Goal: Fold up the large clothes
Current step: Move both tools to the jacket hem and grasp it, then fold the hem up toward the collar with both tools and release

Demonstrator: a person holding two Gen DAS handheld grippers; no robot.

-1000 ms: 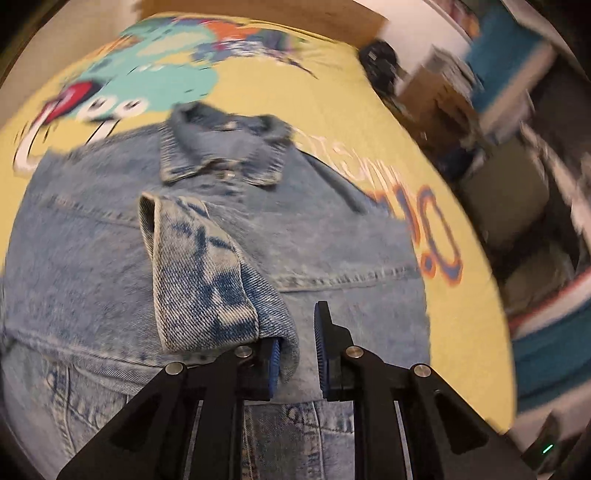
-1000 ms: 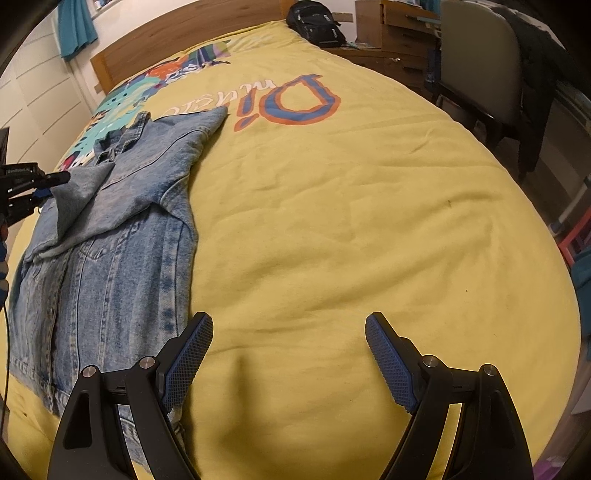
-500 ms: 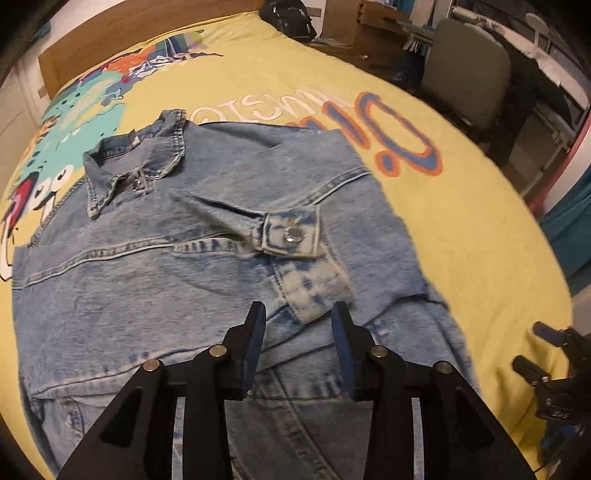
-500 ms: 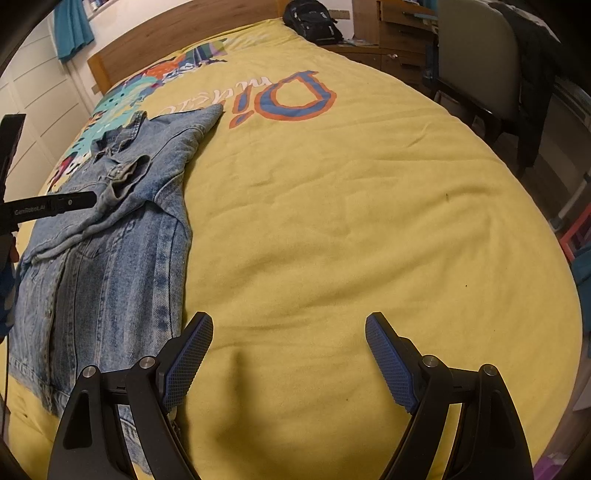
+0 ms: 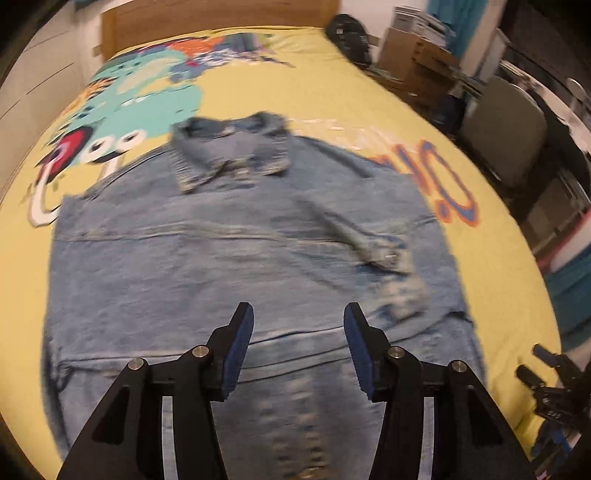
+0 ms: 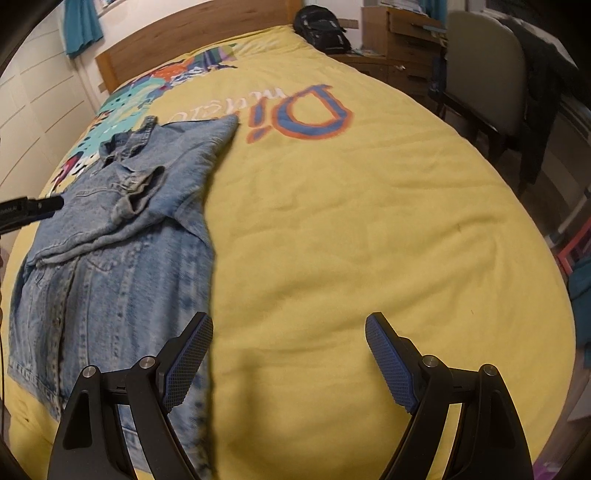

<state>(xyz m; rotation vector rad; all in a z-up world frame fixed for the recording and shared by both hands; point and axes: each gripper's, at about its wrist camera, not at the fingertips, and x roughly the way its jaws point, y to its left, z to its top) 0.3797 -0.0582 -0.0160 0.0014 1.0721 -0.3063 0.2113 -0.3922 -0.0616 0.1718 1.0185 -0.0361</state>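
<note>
Yellow bedspread [image 6: 332, 221]: only left view shows jacket [image 5: 221, 266] fully.

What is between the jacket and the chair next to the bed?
Only bare yellow bedspread lies between the denim jacket and the chair, then the bed's edge. The right wrist view shows it.

Denim jacket [image 5: 229, 266] spread on the bed [image 6: 351, 229], toward its left side.

Its collar [image 5: 229, 155] points to the headboard [image 6: 192, 48], and one sleeve [image 5: 354, 236] lies folded across the jacket's body. A backpack [image 6: 323, 27] sits at the bed's far corner beside the headboard, with a desk [image 6: 399, 48] and a chair [image 6: 484, 77] along the bed's right side. The right half of the bed lies beside the jacket.
</note>
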